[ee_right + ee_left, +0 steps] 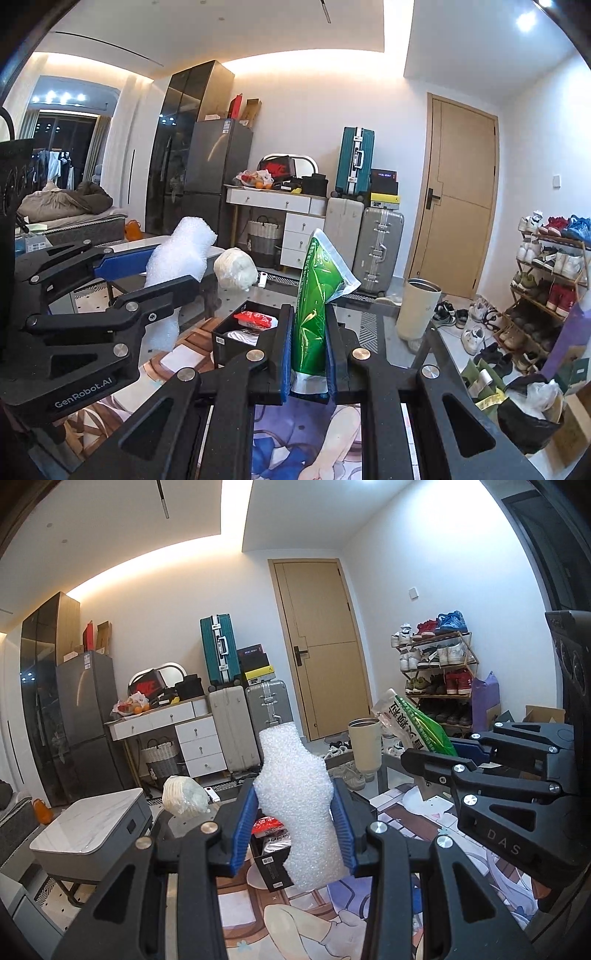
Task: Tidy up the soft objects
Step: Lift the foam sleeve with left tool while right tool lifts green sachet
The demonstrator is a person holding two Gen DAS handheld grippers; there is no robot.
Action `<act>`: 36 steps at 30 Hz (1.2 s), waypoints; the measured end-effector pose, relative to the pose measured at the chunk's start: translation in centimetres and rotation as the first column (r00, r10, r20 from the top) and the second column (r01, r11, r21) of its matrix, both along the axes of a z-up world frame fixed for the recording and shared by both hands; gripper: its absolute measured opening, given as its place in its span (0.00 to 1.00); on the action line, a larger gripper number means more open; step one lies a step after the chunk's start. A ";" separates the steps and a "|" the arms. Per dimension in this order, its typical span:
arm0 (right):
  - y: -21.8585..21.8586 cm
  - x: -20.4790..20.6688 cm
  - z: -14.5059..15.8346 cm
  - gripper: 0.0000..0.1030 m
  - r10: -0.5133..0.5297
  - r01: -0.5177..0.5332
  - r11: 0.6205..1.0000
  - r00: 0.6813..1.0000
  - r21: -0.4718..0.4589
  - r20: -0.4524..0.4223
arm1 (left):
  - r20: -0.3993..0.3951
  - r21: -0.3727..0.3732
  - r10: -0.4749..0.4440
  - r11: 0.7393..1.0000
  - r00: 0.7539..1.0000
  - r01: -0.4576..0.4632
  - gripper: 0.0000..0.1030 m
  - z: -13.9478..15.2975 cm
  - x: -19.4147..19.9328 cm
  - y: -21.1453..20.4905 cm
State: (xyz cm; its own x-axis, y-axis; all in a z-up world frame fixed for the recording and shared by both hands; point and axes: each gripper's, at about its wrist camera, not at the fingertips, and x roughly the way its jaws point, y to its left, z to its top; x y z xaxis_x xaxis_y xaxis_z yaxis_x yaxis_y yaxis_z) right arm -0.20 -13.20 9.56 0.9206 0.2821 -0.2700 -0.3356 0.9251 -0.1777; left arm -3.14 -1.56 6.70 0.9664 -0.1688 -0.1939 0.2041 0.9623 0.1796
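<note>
My left gripper (295, 812) is shut on a white foam wrap (299, 805), held upright above the table; the same foam wrap (177, 258) shows at the left of the right wrist view. My right gripper (308, 332) is shut on a green plastic pouch (314, 295) that stands up between its blue pads. That pouch (417, 723) also appears right of centre in the left wrist view, beyond the right gripper's black body. A black box (240, 332) with a red packet and white items inside sits on the table below both grippers. A white crumpled bundle (235, 268) lies further back.
A cream tumbler (417, 310) stands on the table's (373, 325) far right part. An illustrated mat (424, 812) covers the tabletop. A marble side table (92, 823) is at the left. Suitcases, a white desk, a shoe rack (550, 280) and a door line the far wall.
</note>
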 end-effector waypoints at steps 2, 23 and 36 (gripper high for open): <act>0.1 0.4 0.0 0.14 -0.004 0.004 1.000 1.000 0.005 -0.005 | -0.007 -0.003 0.003 1.000 1.000 -0.003 0.38 -0.1 0.4 -0.1; 1.3 9.6 -0.9 0.13 -0.048 0.050 0.997 0.998 0.056 -0.026 | -0.116 -0.190 0.107 0.973 0.987 -0.128 0.38 -0.2 11.1 1.6; 1.6 15.3 -2.4 0.13 -0.042 0.049 0.996 0.996 0.079 -0.079 | -0.127 -0.199 0.148 0.965 0.981 -0.172 0.38 -1.7 15.0 2.1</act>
